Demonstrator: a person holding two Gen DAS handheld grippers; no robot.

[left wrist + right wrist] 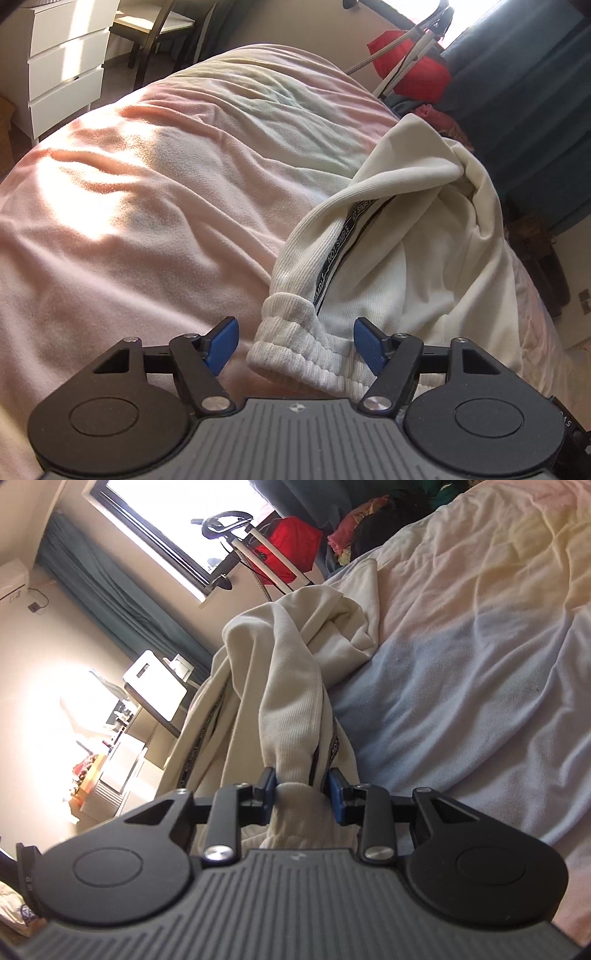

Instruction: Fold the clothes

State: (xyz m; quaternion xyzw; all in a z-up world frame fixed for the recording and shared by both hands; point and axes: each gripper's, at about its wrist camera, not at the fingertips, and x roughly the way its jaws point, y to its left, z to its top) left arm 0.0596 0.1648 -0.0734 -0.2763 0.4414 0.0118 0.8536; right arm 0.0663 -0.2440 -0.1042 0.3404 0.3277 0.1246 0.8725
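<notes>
A cream-white garment (417, 236) with a black lettered tape along its seam lies bunched on the right side of a pink bed cover (155, 206). Its ribbed cuff (299, 339) rests between the blue pads of my left gripper (295, 345), which stands open around it without pinching. In the right wrist view the same garment (280, 686) hangs in a twisted bundle, and my right gripper (302, 794) is shut on a ribbed cuff end (295, 805) of it, holding it up over the edge of the bed (461, 672).
A white chest of drawers (62, 59) and a dark chair (155, 33) stand beyond the bed on the left. A red bag (410, 66), a white-framed stand and blue curtains (524, 110) lie at the far right. Other clothes (354, 535) pile near the window (177, 528).
</notes>
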